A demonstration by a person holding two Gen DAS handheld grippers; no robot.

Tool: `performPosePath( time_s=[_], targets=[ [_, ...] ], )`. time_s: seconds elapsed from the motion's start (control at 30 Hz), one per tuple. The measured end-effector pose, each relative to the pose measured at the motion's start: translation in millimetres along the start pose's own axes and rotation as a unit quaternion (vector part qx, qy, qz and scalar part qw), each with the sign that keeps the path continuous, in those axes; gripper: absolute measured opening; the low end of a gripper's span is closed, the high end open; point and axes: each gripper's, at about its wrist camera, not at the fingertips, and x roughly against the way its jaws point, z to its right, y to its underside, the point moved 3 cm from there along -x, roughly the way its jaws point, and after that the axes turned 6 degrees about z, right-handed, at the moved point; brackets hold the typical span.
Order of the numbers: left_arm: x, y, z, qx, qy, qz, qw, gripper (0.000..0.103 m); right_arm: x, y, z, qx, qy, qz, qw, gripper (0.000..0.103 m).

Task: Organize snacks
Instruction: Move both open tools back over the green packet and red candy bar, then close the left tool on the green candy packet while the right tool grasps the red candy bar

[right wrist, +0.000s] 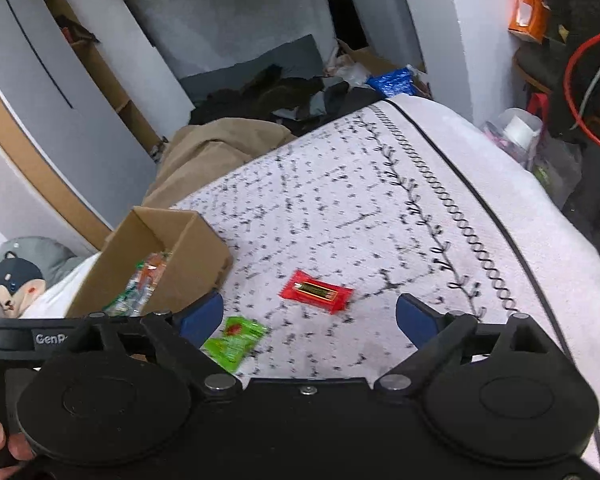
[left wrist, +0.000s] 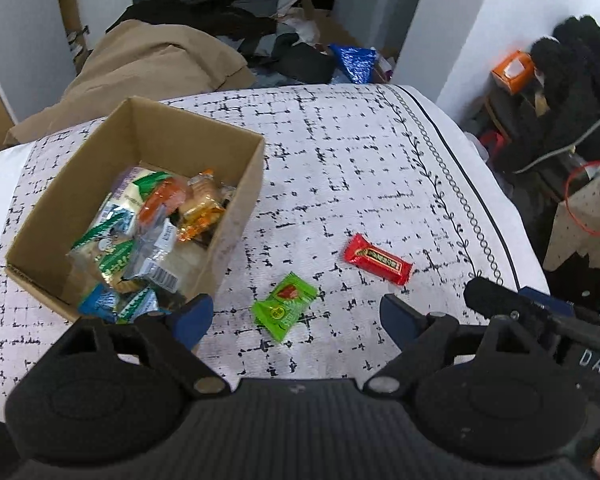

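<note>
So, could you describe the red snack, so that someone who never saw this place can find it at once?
Start at the open cardboard box on the black-and-white patterned cover. Two wrapped snacks lie loose on the cover to the box's right. The red snack is the farther one, a shiny red bar with a dark gold-edged label, unlike the green packet beside it.

You are in a home, in a bedroom. You work on a bed (left wrist: 340, 152) with a white cover that has black marks and a leafy line near its edge. Past the bed lies a tan blanket (left wrist: 148, 60) and a heap of dark clothes (left wrist: 204, 12) on the floor. A black fuzzy coat (left wrist: 572, 80) hangs at the side by an orange box (left wrist: 512, 70). A soft toy dog (right wrist: 14, 284) lies beside the bed. White cupboard doors (right wrist: 48, 92) stand along the wall.
</note>
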Motion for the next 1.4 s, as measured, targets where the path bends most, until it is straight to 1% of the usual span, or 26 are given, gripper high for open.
performPosePath(
  time_s=[0.17, 0.3, 0.5, 0.7, 0.77, 0.87, 0.93, 1.0, 1.07, 1.13, 1.23, 1.4],
  targets=[
    [-7, 9, 10, -0.035, 0.005, 0.008, 0.9993, 0.090, -1, 4, 10, 0.009, 0.016, -0.004, 1.000, 0.097],
    [-17, 16, 16, -0.056, 0.003, 0.007, 0.9984, 0.090, -5, 4, 18, -0.012, 0.020, -0.005, 1.000, 0.097],
    [-34, 22, 14, -0.053, 0.005, 0.002, 0.9986, 0.089, -14, 9, 13, -0.006, 0.009, -0.016, 1.000, 0.098],
    [-53, 25, 10, -0.039, 0.011, -0.009, 0.9992, 0.087, -25, 12, 13, -0.005, 0.011, -0.031, 0.999, 0.098],
    [-56, 25, 11, -0.044, 0.007, -0.003, 0.9990, 0.087, -28, 12, 15, -0.007, 0.013, -0.034, 0.999, 0.098],
    [-59, 23, 15, -0.058, 0.011, 0.006, 0.9982, 0.085, -34, 13, 16, -0.008, 0.016, -0.036, 0.999, 0.098],
    [-64, 22, 16, -0.054, 0.022, 0.001, 0.9983, 0.081, -38, 13, 18, -0.011, 0.021, -0.038, 0.999, 0.098],
    [-70, 23, 12, -0.033, 0.026, -0.016, 0.9990, 0.077, -42, 14, 20, -0.014, 0.026, -0.042, 0.999, 0.098],
    [-73, 27, 10, -0.030, 0.018, -0.016, 0.9993, 0.076, -45, 14, 22, -0.017, 0.032, -0.043, 0.998, 0.098],
    [-76, 31, 8, -0.034, 0.008, -0.014, 0.9993, 0.068, -49, 13, 24, -0.022, 0.036, -0.044, 0.998, 0.098],
    [-85, 33, 0, -0.019, 0.005, -0.021, 0.9996, 0.061, -53, 14, 25, -0.024, 0.039, -0.047, 0.998, 0.098],
    [-93, 32, -4, 0.001, -0.001, -0.017, 0.9999, 0.056, -61, 19, 20, -0.010, 0.040, -0.056, 0.998, 0.098]
  ],
)
